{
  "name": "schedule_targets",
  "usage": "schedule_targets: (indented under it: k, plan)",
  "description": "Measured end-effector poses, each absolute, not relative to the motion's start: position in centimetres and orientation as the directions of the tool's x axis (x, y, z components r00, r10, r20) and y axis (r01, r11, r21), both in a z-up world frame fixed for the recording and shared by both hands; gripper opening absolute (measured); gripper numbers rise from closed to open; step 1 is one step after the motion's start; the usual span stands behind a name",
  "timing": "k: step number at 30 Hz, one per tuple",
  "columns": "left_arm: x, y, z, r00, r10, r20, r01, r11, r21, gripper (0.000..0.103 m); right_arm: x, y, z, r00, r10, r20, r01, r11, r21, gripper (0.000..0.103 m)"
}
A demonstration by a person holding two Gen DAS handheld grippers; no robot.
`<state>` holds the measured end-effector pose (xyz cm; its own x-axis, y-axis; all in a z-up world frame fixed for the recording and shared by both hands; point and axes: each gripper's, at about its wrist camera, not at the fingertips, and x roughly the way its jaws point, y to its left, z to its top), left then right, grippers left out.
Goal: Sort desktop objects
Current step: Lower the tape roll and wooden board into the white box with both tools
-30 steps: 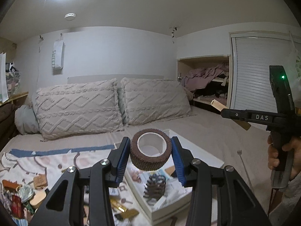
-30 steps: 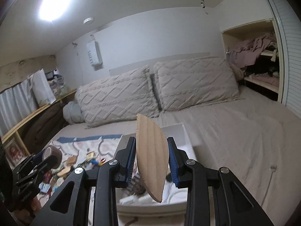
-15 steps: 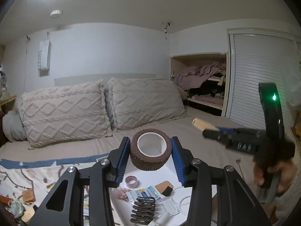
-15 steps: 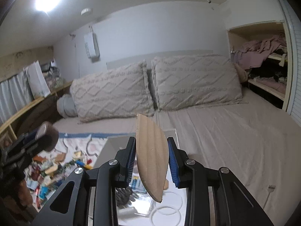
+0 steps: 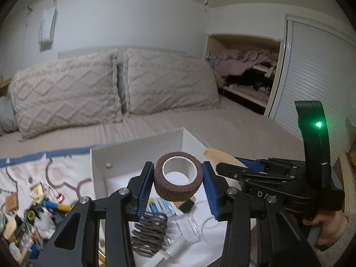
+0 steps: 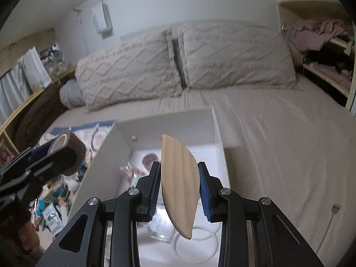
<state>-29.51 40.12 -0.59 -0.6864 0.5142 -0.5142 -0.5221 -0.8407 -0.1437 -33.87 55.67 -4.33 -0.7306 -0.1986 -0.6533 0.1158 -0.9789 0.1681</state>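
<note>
1. Left gripper (image 5: pixel 178 190) is clamping a brown textured tape roll (image 5: pixel 178 182) between its blue pads, the roll's open core facing the camera and tilting up.
2. Right gripper (image 6: pixel 179 189) is pinching a flat tan leaf-shaped board (image 6: pixel 179 184) on edge, its point sticking up at 12 o'clock and its other tip hanging down below the pads.
3. Both grippers are hovering over a white box (image 5: pixel 138 149) lying on the bed (image 6: pixel 278 138); in the left view the right gripper (image 5: pixel 244 166) is sitting at 3 o'clock, just beside the roll, with the board's tip (image 5: pixel 217 154) poking out toward the box wall.
4. In the right view the left gripper is showing at 9 o'clock with the roll (image 6: pixel 69 149) in it, beside the box's left wall (image 6: pixel 106 155).
5. Inside the box a dark ribbed claw clip (image 5: pixel 150 233) is lying at 6 o'clock under the left gripper, with a clear plastic piece (image 5: pixel 188 229) just beside it and a thin white ring (image 6: pixel 195 240) near the front.
6. A small pink tape roll (image 6: pixel 150 159) is resting toward the box's back wall.
7. A heap of small items (image 5: pixel 33 218) is lying on a patterned cloth (image 5: pixel 44 166) at 8 o'clock, outside the box.
8. Two pillows (image 6: pixel 178 62) are leaning at 12 o'clock against the headboard.
</note>
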Motion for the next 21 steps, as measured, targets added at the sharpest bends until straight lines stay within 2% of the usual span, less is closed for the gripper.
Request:
schedule_targets:
  k: [8, 21]
  plan:
    - [-29.9, 40.8, -3.8, -0.647, 0.483, -0.59, -0.484, -0.858, -0.172, 0.044, -34.5, 54.2, -6.5, -0.644, -0.169, -0.746, 0.155, -0.984, 0.089, 0.033]
    - [-30.3, 41.5, -6.8, -0.607, 0.465, -0.644, -0.454, -0.869, -0.199, 0.043, -34.5, 54.0, -7.1, -0.607, -0.153, -0.779, 0.183, -0.982, 0.051, 0.033]
